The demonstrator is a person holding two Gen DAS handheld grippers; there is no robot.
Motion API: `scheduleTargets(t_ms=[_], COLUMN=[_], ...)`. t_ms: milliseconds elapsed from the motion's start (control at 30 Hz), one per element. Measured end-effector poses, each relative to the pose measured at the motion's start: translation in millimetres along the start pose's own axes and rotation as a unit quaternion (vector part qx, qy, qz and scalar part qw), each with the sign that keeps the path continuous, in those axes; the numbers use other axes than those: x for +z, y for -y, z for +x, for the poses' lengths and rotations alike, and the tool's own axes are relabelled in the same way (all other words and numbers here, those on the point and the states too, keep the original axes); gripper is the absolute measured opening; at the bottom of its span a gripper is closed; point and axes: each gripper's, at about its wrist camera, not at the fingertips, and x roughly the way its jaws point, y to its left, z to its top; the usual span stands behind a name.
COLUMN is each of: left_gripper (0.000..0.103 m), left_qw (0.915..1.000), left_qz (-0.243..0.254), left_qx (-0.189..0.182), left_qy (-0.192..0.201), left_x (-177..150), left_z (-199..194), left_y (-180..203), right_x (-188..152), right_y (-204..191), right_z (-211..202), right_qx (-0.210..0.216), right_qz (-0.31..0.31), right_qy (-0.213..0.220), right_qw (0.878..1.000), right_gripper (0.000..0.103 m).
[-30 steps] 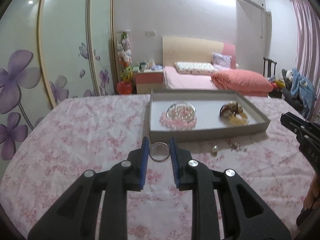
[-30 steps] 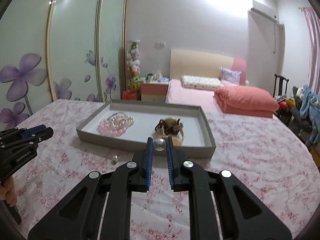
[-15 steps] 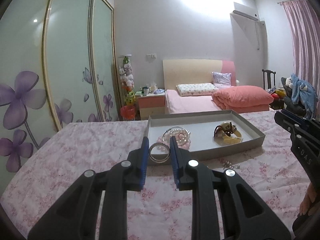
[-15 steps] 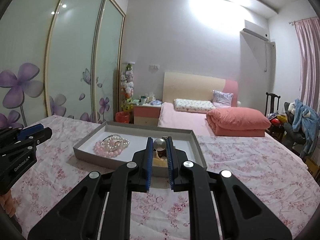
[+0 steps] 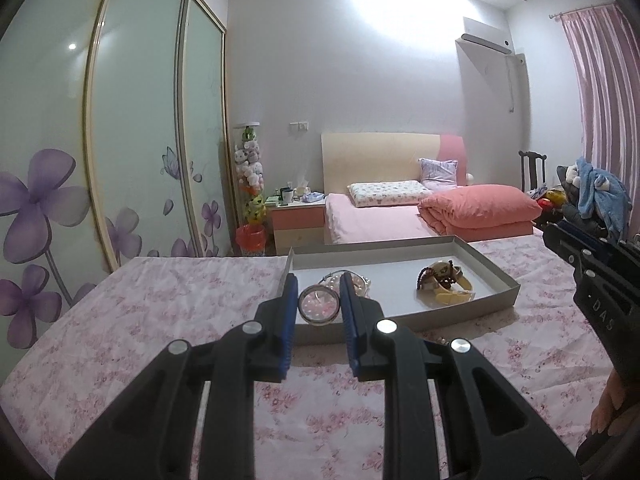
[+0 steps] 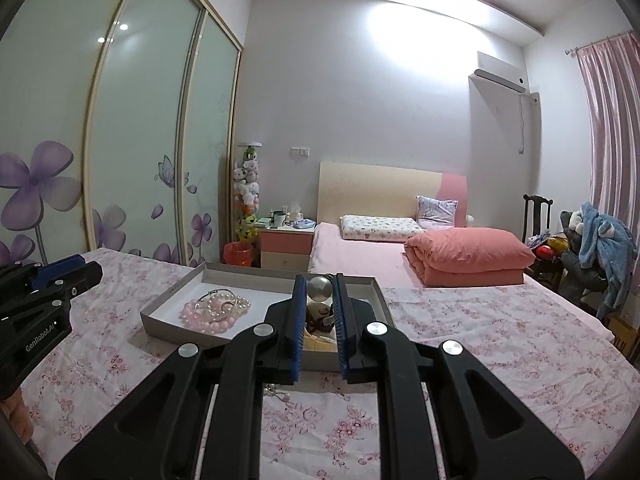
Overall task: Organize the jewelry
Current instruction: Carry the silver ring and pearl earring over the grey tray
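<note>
Your left gripper [image 5: 319, 304] is clamped on a thin silver metal ring [image 5: 319, 304], held right at the fingertips over the grey shallow cardboard tray [image 5: 496, 270]. Your right gripper [image 6: 319, 292] pinches a round silvery pearl bead [image 6: 319, 288] at its tips, above that tray's near edge.

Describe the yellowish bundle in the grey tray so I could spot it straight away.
On the flowered bedspread lies a shallow grey tray. The bundle lies in its right half, yellow bands tangled with dark brown beads. The heap in the left half is pink and white beads.
</note>
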Motion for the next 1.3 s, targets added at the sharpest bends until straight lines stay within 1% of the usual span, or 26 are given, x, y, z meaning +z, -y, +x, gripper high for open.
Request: scheduleTargets(t_ms=[467, 633, 767, 967, 1300], left_gripper=[0.022, 0.022, 0.022, 0.022, 0.022], left_qw=[1.0000, 1.0000, 1.0000, 1.0000, 0.9999], left_qz=[-0.001, 0.001, 0.002, 0.001, 0.004], left_qx=[-0.003, -0.006, -0.004, -0.004, 0.003], left_qy=[-0.006, -0.007, 0.002, 0.005, -0.011], left_x=[1, 2, 10, 21, 26], left_z=[5, 10, 15, 37, 87], left_y=[3, 5, 4, 10, 23], right_x=[0, 5, 15, 20, 21], right_y=[0, 4, 16, 22, 27], right_z=[1, 9, 19, 45, 92], right_qx=[0.001, 0.012, 0.016, 0.011, 0.001], right_qz=[0.004, 0.021, 0.036, 0.047, 0.044], right_qy=[-0.002, -0.008, -0.005, -0.014, -0.032], right_qw=[1.000, 1.000, 0.999, 0.999, 0.999], right_gripper=[0.014, 0.014, 0.014, 0.014, 0.014])
